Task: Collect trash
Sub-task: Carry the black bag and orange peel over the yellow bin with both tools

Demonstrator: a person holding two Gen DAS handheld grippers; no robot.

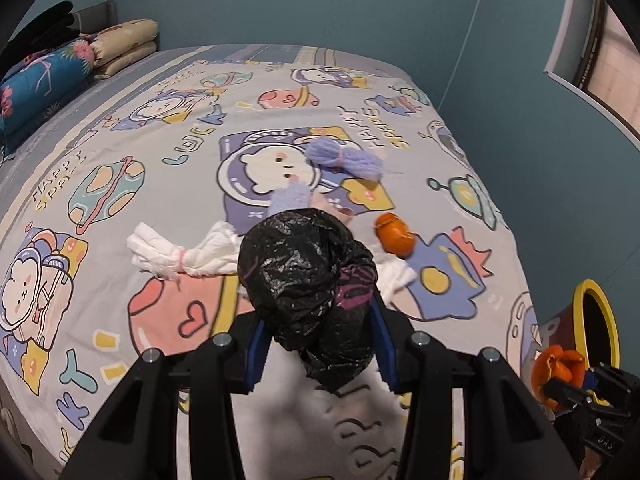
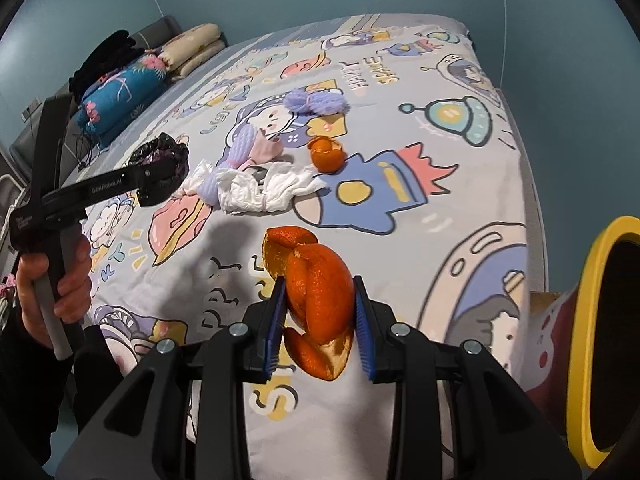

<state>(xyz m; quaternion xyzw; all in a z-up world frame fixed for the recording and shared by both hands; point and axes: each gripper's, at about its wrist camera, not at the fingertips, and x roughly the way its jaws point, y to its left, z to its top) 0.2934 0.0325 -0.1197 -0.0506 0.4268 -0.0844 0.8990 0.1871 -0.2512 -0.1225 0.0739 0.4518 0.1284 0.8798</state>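
Nearest, the right gripper is clamped on orange peel; the left gripper is clamped on a crumpled black bag. A yellow-rimmed bin stands beside the bed — neither piece looks binned yet. Farther off, tissues and another peel remain on the bed.

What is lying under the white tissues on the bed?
Partly under the white tissues lies a lavender fuzzy sock with a pink piece beside it, all on the cartoon bedsheet. A dark patch shows between the folds; what it is, and anything further beneath, is covered.
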